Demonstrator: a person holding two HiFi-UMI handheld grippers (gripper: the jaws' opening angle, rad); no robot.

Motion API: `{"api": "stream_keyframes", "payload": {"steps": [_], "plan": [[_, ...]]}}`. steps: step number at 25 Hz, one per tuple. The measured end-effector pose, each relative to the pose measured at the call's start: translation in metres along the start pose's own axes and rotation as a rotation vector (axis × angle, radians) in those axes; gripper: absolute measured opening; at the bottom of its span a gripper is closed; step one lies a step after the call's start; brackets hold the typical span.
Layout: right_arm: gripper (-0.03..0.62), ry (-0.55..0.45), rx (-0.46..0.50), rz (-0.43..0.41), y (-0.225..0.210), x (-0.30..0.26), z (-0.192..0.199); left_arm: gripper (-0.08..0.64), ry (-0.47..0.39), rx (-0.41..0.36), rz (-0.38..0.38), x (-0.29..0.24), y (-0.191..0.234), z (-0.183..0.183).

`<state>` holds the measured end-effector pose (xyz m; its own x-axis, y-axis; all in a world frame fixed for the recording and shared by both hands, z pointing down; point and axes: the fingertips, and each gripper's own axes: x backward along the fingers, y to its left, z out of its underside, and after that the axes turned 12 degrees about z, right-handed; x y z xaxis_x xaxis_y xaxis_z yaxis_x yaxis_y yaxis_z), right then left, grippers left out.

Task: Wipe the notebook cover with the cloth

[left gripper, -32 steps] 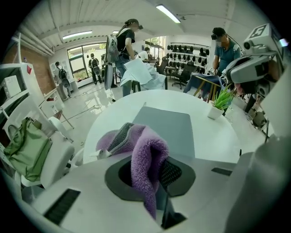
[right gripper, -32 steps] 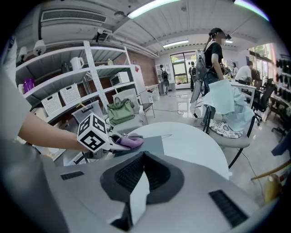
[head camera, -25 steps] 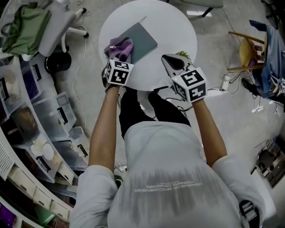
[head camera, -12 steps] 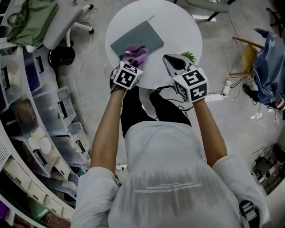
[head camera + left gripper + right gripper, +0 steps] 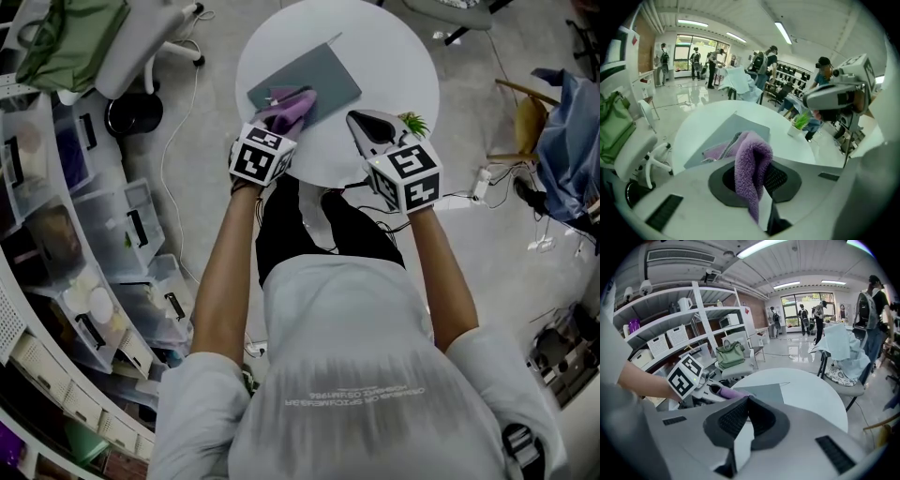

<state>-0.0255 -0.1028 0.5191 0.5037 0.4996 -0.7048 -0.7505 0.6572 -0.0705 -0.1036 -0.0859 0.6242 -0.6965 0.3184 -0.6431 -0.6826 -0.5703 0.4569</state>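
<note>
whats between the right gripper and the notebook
Only a bare stretch of the white table lies between the right gripper and the notebook; the head view shows it.

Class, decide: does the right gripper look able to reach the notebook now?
Probably yes: the right gripper is beside the notebook, bare table between; the cloth covers only its near corner.

One round white table (image 5: 398, 56) carries one grey notebook (image 5: 330, 71), one purple cloth (image 5: 294, 109) and one small potted plant (image 5: 412, 123) at its four o'clock edge. Two grippers show: the left gripper (image 5: 279, 125) at the table's seven o'clock, and the right gripper (image 5: 361, 121) at five o'clock. One green bag (image 5: 70, 37) lies at ten o'clock in the head view.
</note>
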Motion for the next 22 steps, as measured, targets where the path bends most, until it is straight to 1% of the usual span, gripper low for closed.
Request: {"api": "stream_keyframes", "payload": {"steps": [3, 4, 5, 7, 10, 13, 15, 17, 18, 20, 22], "plan": [[0.002, 0.005, 0.000, 0.014, 0.002, -0.003, -0.002, 0.049, -0.093, 0.013, -0.114, 0.030, 0.037, -0.026], [0.002, 0.008, 0.000, 0.019, 0.002, -0.004, -0.002, 0.049, -0.112, 0.010, -0.147, 0.039, 0.050, -0.033], [0.002, 0.011, -0.001, 0.024, 0.002, -0.005, -0.002, 0.049, -0.119, 0.003, -0.173, 0.045, 0.061, -0.037], [0.003, 0.017, -0.011, 0.035, 0.003, -0.006, -0.003, 0.049, -0.095, -0.018, -0.200, 0.050, 0.079, -0.039], [0.002, 0.017, -0.026, 0.060, 0.002, -0.005, -0.006, 0.049, -0.015, -0.054, -0.196, 0.043, 0.096, -0.026], [0.002, 0.010, -0.037, 0.076, 0.002, -0.003, -0.008, 0.049, 0.044, -0.057, -0.146, 0.029, 0.098, -0.008], [0.003, 0.013, -0.042, 0.081, 0.002, -0.001, -0.005, 0.049, 0.030, -0.030, -0.126, 0.023, 0.095, -0.002], [0.003, 0.021, -0.040, 0.084, 0.001, 0.000, 0.000, 0.049, 0.004, -0.002, -0.135, 0.022, 0.093, -0.001], [0.002, 0.025, -0.039, 0.085, 0.000, 0.001, 0.002, 0.049, 0.004, 0.000, -0.142, 0.022, 0.091, -0.001], [0.003, 0.026, -0.041, 0.083, 0.001, 0.002, 0.005, 0.049, 0.031, -0.021, -0.149, 0.019, 0.083, 0.002], [0.002, 0.023, -0.042, 0.077, 0.004, 0.003, 0.006, 0.049, 0.061, -0.045, -0.138, 0.014, 0.072, 0.006]]}}
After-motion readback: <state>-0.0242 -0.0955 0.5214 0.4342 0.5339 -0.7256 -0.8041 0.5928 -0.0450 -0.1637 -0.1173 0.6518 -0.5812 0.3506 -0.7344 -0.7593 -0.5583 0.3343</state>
